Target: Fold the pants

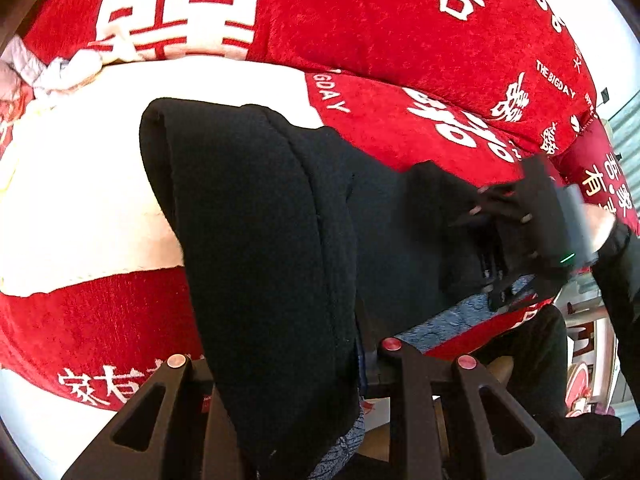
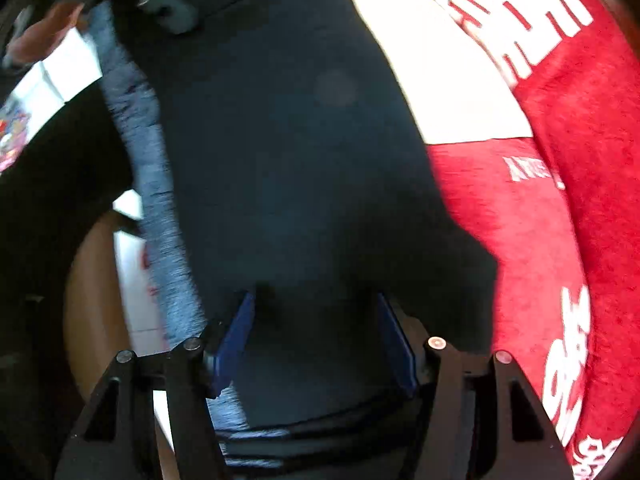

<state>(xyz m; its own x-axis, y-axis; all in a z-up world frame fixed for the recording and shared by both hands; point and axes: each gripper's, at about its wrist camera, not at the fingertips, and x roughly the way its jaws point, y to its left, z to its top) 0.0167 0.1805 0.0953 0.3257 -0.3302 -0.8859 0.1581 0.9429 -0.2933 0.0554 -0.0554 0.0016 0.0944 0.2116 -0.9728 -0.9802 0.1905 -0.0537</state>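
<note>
Left wrist view: left gripper point(image 1: 288, 396) is pinching a thick fold of the black pants point(image 1: 256, 216), lifting it off the red bedspread point(image 1: 400, 40). Farther right, the right gripper point(image 1: 480, 216) is hovering with jaws half-open over the cloth, gripping nothing. Next, I judge, it needs to clamp the far edge.

Pants on the bedspread

In the left wrist view the pants point(image 1: 260, 216) lie on the bedspread point(image 1: 400, 40), cushion point(image 1: 180, 4) at 11 o'clock, right gripper point(image 1: 516, 240) at 3 o'clock.
</note>
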